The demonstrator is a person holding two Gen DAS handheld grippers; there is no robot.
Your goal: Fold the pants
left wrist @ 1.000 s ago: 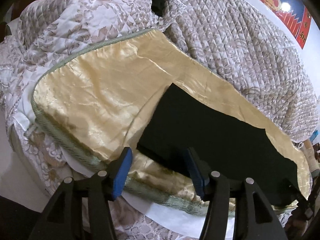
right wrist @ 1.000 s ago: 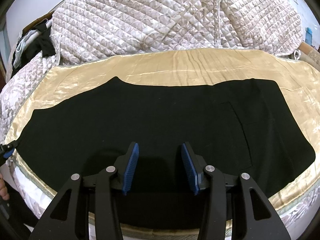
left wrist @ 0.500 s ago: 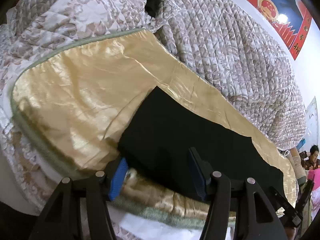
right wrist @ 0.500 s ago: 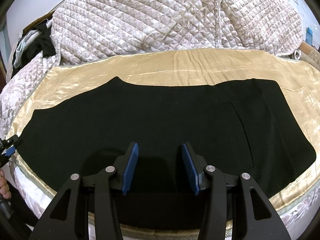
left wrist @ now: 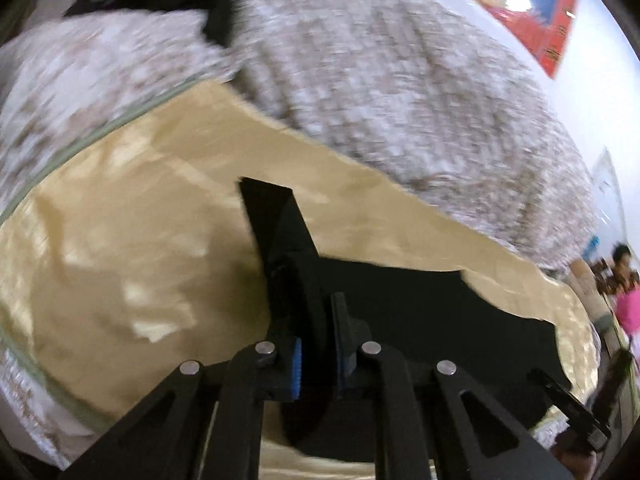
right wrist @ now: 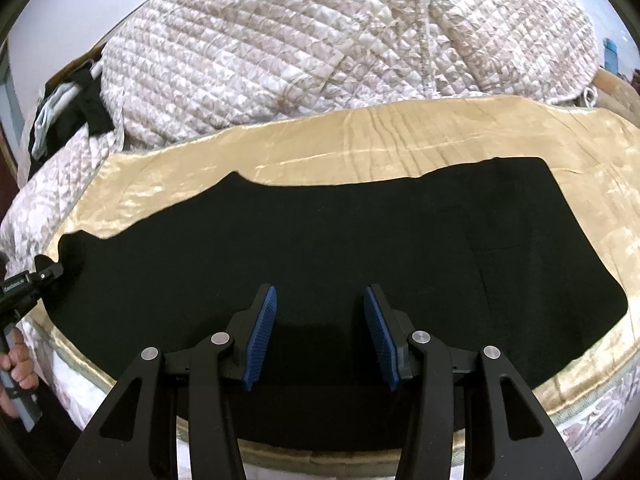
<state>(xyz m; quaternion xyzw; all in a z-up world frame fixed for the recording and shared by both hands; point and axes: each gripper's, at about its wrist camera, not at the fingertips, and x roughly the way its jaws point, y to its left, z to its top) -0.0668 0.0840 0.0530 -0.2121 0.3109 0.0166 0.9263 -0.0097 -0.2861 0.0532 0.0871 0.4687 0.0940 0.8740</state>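
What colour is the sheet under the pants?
Shiny pale gold; the sheet under the black pants shows best in the right wrist view.

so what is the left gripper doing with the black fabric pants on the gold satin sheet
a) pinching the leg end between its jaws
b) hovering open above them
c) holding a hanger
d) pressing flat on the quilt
a: in the left wrist view the left gripper has its jaws closed on the leg end of the black fabric pants, which stands lifted off the gold satin sheet.
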